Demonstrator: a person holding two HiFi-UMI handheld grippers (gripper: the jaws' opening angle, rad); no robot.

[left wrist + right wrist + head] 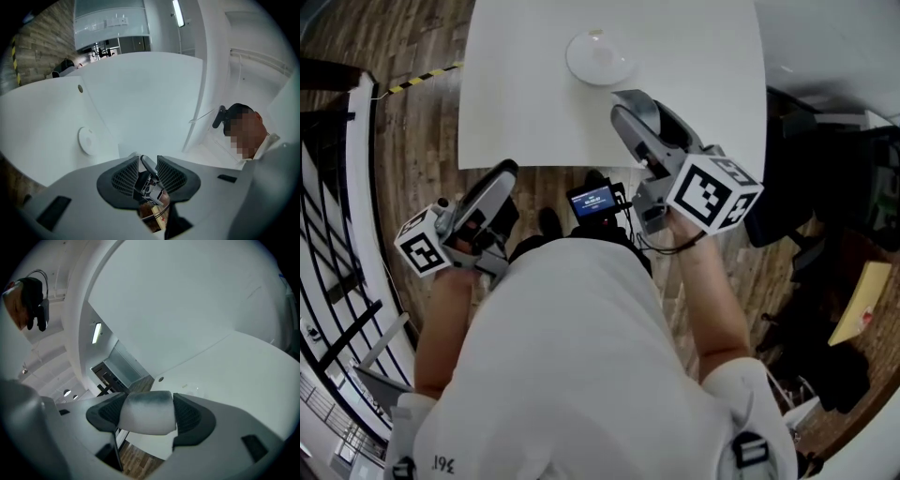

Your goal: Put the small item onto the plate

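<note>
The right claw (149, 409) is clenched across the small item (147, 414), a pale roll held short of the plate (598, 58). It looks light and squashy, so a gentle mid-body grip suits. The left claw (147, 165) sits released.

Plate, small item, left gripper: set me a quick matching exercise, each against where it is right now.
Things:
1. plate
2. small item
3. left gripper

Places:
A. clamped between the jaws of the right gripper
B. by the near edge of the table, jaws apart, gripping nothing
C. lying on the white table, toward its far side

Pairs: 1-C, 2-A, 3-B
</note>
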